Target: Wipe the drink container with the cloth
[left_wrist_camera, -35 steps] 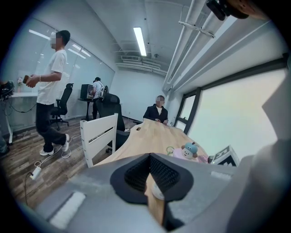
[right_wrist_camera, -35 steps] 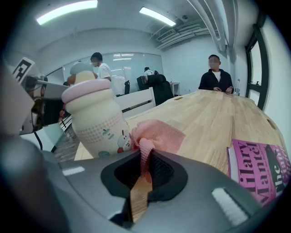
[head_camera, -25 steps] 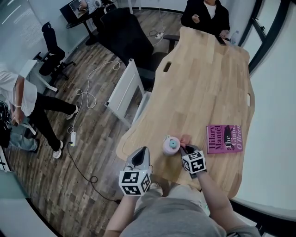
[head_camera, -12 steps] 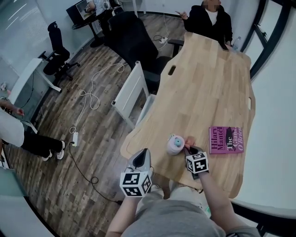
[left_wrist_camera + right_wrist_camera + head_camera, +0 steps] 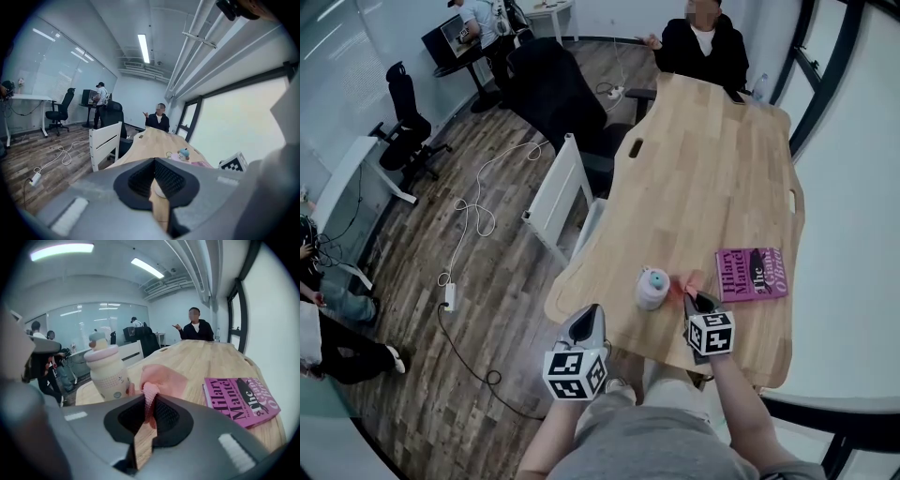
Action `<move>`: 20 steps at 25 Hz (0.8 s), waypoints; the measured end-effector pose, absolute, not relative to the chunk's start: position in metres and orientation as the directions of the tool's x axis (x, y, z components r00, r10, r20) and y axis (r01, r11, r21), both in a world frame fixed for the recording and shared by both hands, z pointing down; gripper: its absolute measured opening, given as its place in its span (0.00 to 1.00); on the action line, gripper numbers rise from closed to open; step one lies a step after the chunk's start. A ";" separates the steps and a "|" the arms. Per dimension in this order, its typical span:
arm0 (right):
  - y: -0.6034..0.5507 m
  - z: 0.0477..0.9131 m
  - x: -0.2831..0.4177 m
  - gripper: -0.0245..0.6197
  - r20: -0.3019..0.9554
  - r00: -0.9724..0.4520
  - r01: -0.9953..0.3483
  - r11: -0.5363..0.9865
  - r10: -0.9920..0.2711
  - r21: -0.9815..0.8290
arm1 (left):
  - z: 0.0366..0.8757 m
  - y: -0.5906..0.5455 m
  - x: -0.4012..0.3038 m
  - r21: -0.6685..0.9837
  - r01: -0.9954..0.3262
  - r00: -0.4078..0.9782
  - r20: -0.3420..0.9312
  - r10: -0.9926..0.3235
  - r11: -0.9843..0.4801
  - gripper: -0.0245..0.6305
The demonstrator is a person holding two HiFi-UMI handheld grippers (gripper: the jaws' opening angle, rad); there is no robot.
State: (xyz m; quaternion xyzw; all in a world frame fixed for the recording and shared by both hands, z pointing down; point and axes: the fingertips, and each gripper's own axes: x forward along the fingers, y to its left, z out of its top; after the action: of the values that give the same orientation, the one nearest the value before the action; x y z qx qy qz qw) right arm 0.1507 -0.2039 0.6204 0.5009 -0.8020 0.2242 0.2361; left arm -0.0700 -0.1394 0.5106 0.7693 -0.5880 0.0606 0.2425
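Observation:
The drink container (image 5: 652,287), a pale bottle with a pink collar and a teal figure on its lid, stands upright near the table's front edge. It also shows as the bottle (image 5: 108,371) in the right gripper view. Just to its right lies a pink cloth (image 5: 686,282). My right gripper (image 5: 695,301) is shut on the cloth's near corner (image 5: 151,397). The rest of the cloth (image 5: 164,378) bunches right beside the bottle's base; I cannot tell whether it touches. My left gripper (image 5: 591,312) hangs shut and empty at the table's front left edge, its jaws (image 5: 152,180) pressed together.
A pink book (image 5: 753,274) lies right of the cloth. A person (image 5: 698,37) sits at the wooden table's (image 5: 703,178) far end. A white chair (image 5: 558,192) and a black chair (image 5: 553,89) stand along its left side. Cables (image 5: 473,211) lie on the floor.
The head view has shifted a little. My right gripper stays beside the bottle with the cloth in it. A person at the left has walked further out of view.

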 end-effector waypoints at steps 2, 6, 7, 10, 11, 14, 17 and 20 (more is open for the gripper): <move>-0.199 0.607 0.153 0.08 0.579 -0.376 -0.917 0.381 -0.724 -0.119 | 0.509 -0.135 -0.070 0.304 -0.931 0.310 0.375 -0.874 -0.200 0.04; -0.191 0.581 0.156 0.08 0.534 -0.352 -0.928 0.360 -0.769 -0.092 | 0.505 -0.125 -0.072 0.309 -0.926 0.328 0.369 -0.870 -0.218 0.04; -0.189 0.574 0.156 0.08 0.523 -0.345 -0.931 0.356 -0.779 -0.084 | 0.504 -0.123 -0.073 0.308 -0.925 0.332 0.367 -0.869 -0.223 0.04; -0.184 0.552 0.156 0.08 0.478 -0.336 -0.936 0.346 -0.811 -0.071 | 0.501 -0.116 -0.077 0.307 -0.922 0.341 0.360 -0.868 -0.235 0.04; -0.182 0.544 0.155 0.08 0.461 -0.337 -0.936 0.344 -0.821 -0.073 | 0.500 -0.115 -0.078 0.307 -0.922 0.343 0.358 -0.869 -0.237 0.04; -0.176 0.520 0.151 0.08 0.411 -0.348 -0.935 0.346 -0.843 -0.082 | 0.498 -0.110 -0.081 0.307 -0.919 0.353 0.353 -0.867 -0.249 0.04; -0.168 0.500 0.144 0.08 0.365 -0.368 -0.928 0.362 -0.855 -0.088 | 0.498 -0.104 -0.083 0.306 -0.915 0.364 0.349 -0.863 -0.262 0.04; -0.160 0.483 0.137 0.08 0.327 -0.397 -0.916 0.389 -0.857 -0.093 | 0.497 -0.100 -0.083 0.305 -0.912 0.375 0.347 -0.860 -0.274 0.04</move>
State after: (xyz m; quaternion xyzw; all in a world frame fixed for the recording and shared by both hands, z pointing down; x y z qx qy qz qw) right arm 0.1366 -0.1598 0.4825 0.5370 -0.8257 0.1301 0.1135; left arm -0.0827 -0.1002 0.4965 0.7962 -0.5564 0.0563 0.2309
